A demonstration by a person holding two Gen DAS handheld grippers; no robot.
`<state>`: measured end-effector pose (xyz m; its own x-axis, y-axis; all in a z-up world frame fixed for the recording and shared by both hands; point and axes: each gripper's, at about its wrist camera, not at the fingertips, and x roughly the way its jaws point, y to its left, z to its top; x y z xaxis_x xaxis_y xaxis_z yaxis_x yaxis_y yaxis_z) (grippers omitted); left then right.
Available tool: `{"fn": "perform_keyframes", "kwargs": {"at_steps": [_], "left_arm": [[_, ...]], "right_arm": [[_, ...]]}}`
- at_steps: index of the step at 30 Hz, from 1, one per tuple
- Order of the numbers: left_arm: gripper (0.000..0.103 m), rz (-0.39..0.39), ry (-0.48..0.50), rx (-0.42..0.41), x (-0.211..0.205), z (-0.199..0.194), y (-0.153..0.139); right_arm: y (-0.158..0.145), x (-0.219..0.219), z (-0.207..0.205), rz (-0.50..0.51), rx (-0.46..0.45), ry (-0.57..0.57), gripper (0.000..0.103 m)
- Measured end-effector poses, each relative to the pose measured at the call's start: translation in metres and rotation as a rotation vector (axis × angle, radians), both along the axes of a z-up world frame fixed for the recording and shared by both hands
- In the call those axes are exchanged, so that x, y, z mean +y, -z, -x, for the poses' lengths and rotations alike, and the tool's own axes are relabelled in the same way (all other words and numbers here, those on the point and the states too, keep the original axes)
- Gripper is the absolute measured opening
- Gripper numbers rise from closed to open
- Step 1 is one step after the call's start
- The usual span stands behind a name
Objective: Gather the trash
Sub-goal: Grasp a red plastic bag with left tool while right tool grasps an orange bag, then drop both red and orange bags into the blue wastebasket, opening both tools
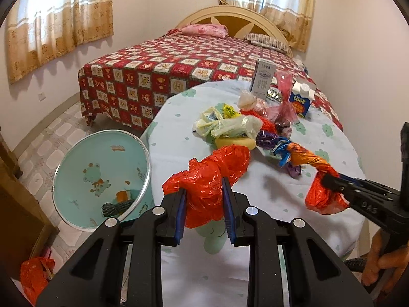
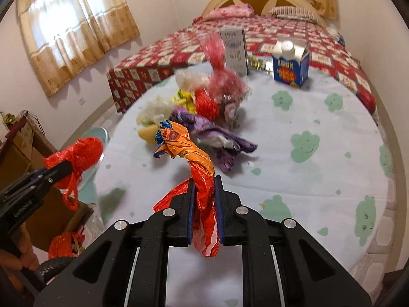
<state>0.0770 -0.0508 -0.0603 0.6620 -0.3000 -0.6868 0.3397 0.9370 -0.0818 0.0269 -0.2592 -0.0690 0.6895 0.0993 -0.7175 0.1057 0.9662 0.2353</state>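
My left gripper [image 1: 204, 186] is shut on a crumpled red plastic bag [image 1: 212, 174], held over the table's left edge; it also shows in the right wrist view [image 2: 81, 153]. My right gripper [image 2: 204, 186] is shut on an orange-red foil wrapper [image 2: 194, 158], whose twisted far end trails to the table; it shows in the left wrist view [image 1: 311, 163]. A pile of trash [image 1: 245, 122] lies mid-table: yellowish bags, a purple wrapper [image 2: 204, 128], a pink bag [image 2: 225, 81]. A light-blue bin [image 1: 102, 174] stands on the floor left of the table, with some trash inside.
A round table [image 2: 319, 179] has a pale cloth with green cloud prints. A white box [image 2: 235, 48] and a blue carton [image 2: 290, 61] stand at its far edge. A bed [image 1: 158, 69] lies behind. Another red bag [image 1: 35, 273] is on the floor by a wooden cabinet [image 2: 23, 151].
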Motion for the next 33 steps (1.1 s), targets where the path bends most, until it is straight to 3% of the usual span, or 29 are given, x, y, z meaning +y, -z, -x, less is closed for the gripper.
{"fn": "perform_keyframes", "kwargs": {"at_steps": [12,33], "left_arm": [[0.025,-0.012,-0.113,-0.057,0.041,0.006,-0.018],[0.025,-0.025,-0.383,-0.025,0.142,-0.036,-0.004]], "right_arm": [[-0.034,0.05,-0.009,0.008,-0.085,-0.069,0.015],[-0.032,0.156,-0.068,0.01,-0.088,-0.232,0.015]]}}
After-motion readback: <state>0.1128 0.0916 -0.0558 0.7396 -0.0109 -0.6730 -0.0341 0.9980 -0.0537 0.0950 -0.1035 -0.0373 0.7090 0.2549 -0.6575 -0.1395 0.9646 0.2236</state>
